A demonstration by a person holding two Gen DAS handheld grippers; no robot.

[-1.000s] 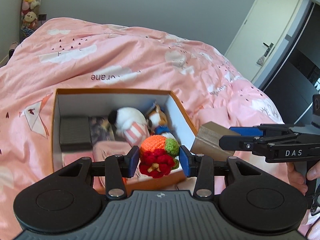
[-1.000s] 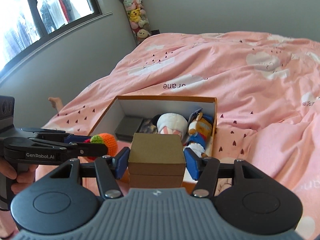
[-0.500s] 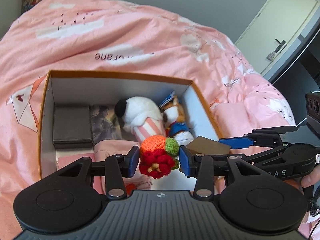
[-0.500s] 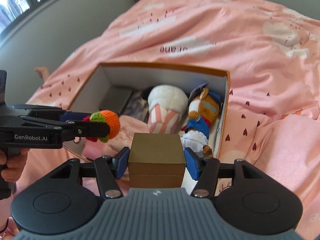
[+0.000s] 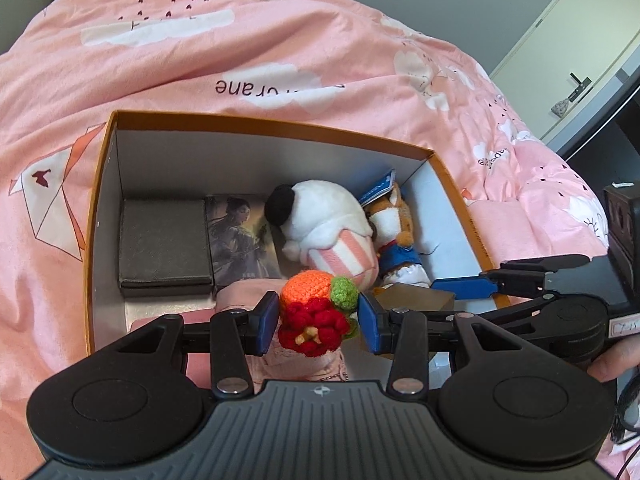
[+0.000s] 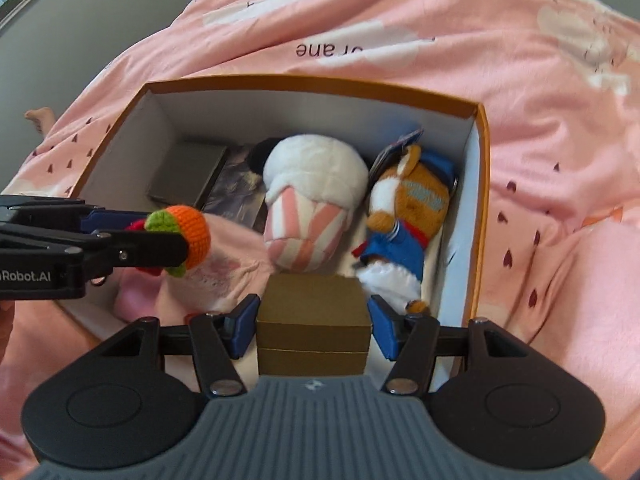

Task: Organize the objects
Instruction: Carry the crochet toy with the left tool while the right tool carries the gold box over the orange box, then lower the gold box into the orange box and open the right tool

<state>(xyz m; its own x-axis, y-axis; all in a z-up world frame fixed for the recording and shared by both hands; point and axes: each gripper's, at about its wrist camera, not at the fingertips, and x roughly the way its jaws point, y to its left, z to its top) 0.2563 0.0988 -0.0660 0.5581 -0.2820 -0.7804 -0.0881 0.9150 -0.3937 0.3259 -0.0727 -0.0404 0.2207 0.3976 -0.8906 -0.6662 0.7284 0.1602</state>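
Observation:
An orange-rimmed cardboard box sits open on the pink bed. My left gripper is shut on a crocheted orange, red and green toy, held over the box's near part; it also shows in the right wrist view. My right gripper is shut on a small gold-brown box, held over the box's near right part, beside the left gripper. Inside lie a white and pink-striped plush, an orange fox plush in blue, a dark grey case and a picture card.
A pink cloth item lies in the box's near left part. The pink quilt surrounds the box. A door stands at the far right. A bare foot shows at the bed's left edge.
Both grippers have moved forward and down over the open box with their loads still held. The box now fills more of both views.

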